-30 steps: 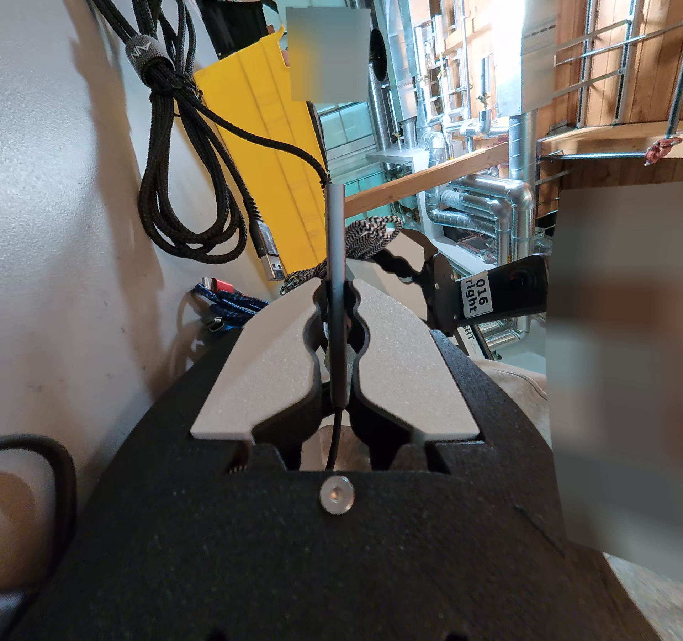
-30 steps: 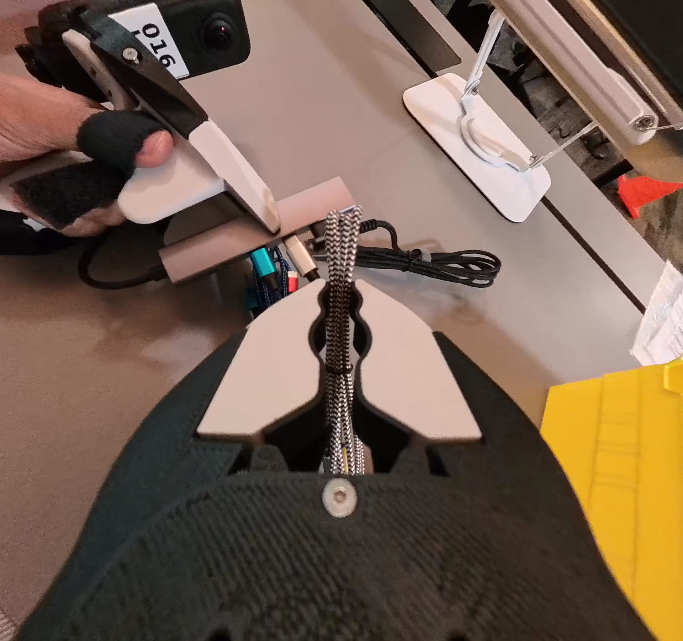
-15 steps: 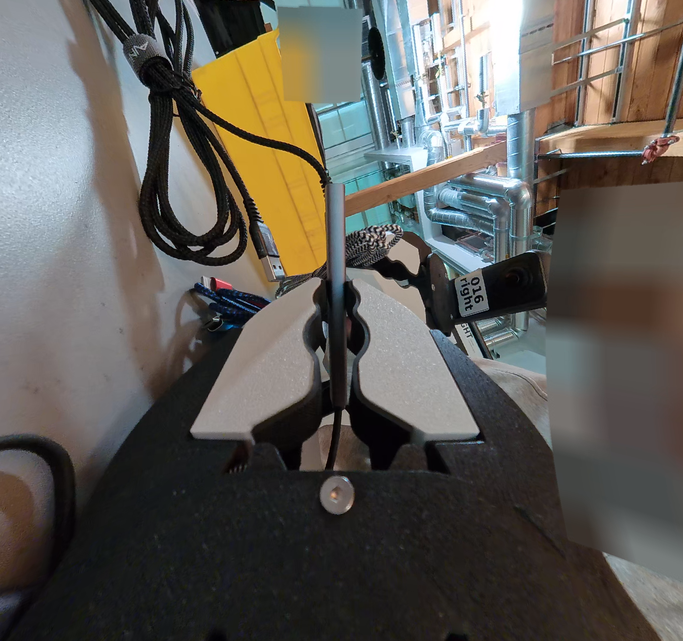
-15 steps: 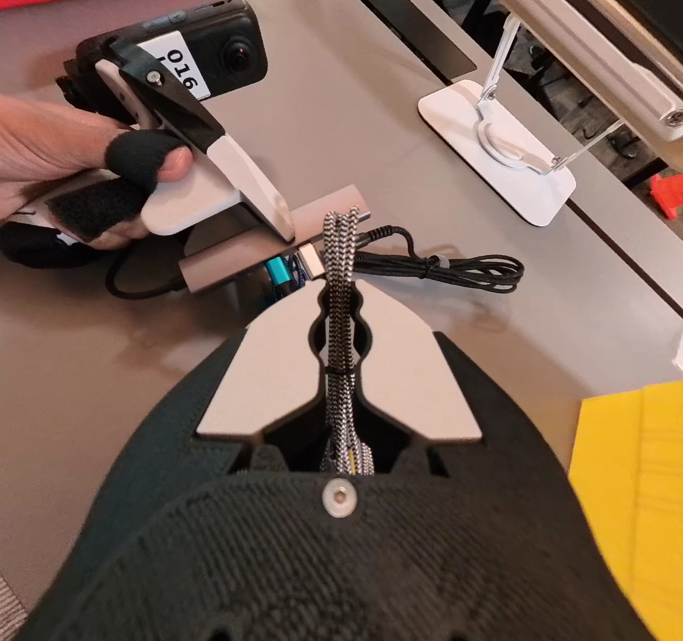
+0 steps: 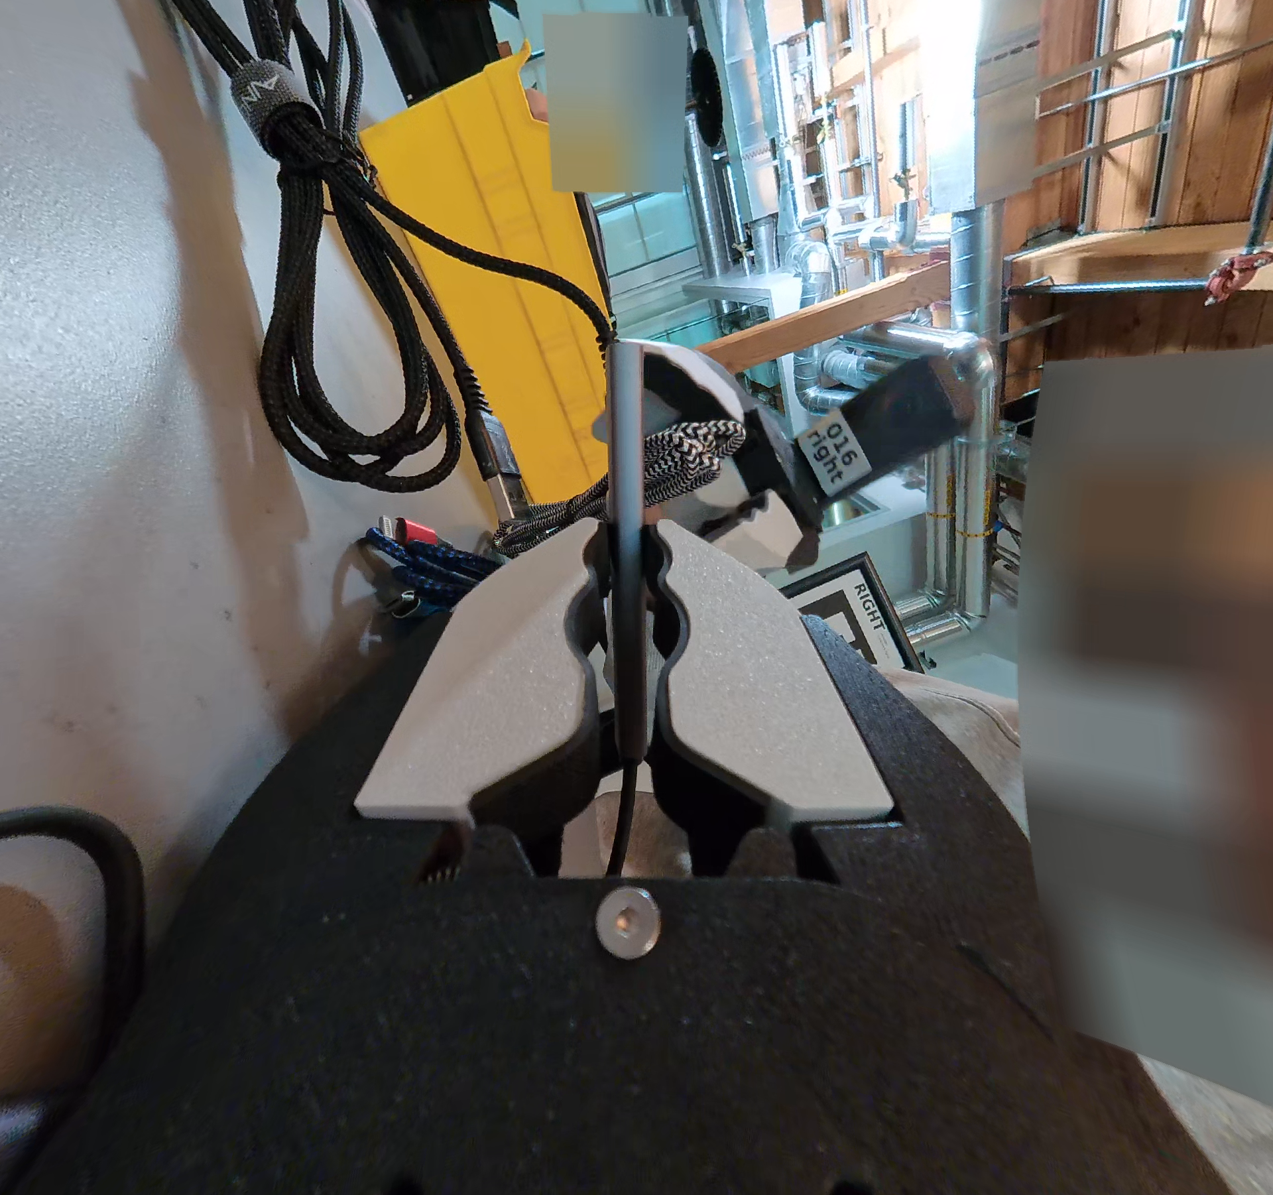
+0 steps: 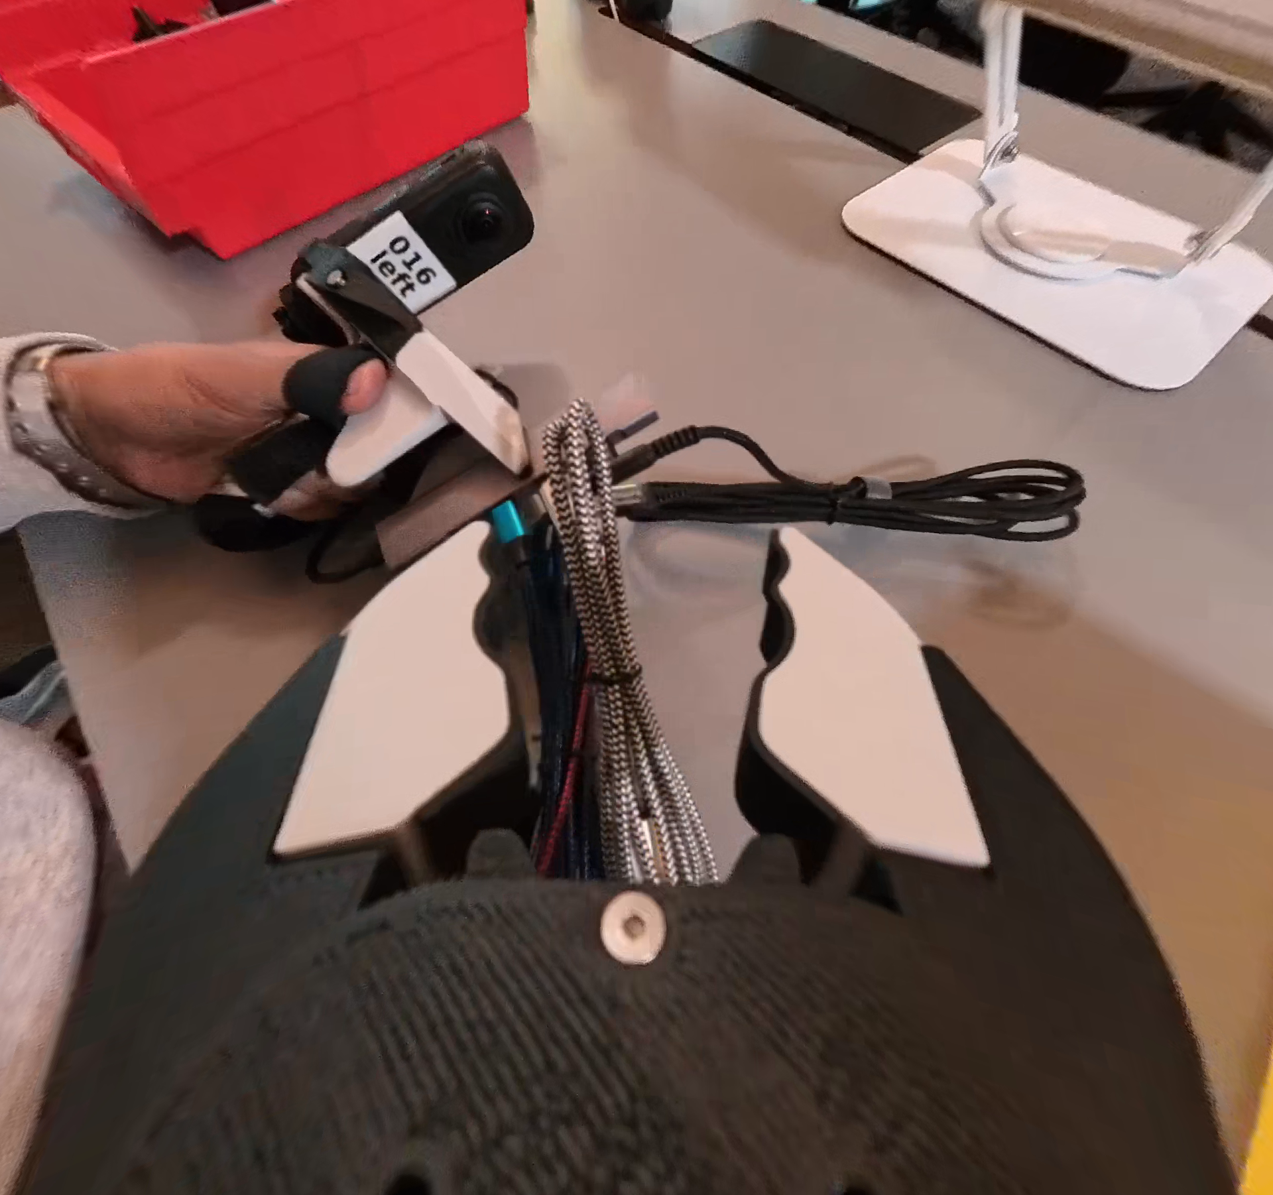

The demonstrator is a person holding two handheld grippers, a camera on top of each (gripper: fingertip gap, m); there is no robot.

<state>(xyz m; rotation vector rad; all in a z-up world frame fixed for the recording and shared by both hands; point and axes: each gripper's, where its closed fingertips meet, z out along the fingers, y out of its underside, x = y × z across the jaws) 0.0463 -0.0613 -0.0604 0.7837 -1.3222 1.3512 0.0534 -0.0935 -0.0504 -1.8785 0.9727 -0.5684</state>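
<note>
My left gripper (image 5: 627, 528) is shut on a thin grey USB hub (image 5: 625, 445), held edge-on; the hub's own black lead runs back between the fingers. In the right wrist view a hand holds that gripper (image 6: 510, 452) over the hub (image 6: 441, 521). My right gripper (image 6: 630, 542) is open, its jaws wide apart. A black-and-white braided cable bundle (image 6: 592, 542) lies between them, touching neither, its far end at the hub's edge. A blue braided cable (image 6: 551, 617) with a teal plug lies beside it. The braided bundle also shows in the left wrist view (image 5: 675, 452).
A tied black cable (image 6: 895, 500) lies on the grey table (image 6: 689, 232) right of the hub, its plugs near the hub. A red bin (image 6: 310, 80) stands far left. A white stand base (image 6: 1074, 266) is far right. A yellow bin (image 5: 496, 232) stands beyond the cables. My right fingertips sit around 4 centimetres from my left ones.
My right gripper has opened and let go of the braided cable bundle, and its view has swung to take in the red bin. My left gripper still holds the hub in place.
</note>
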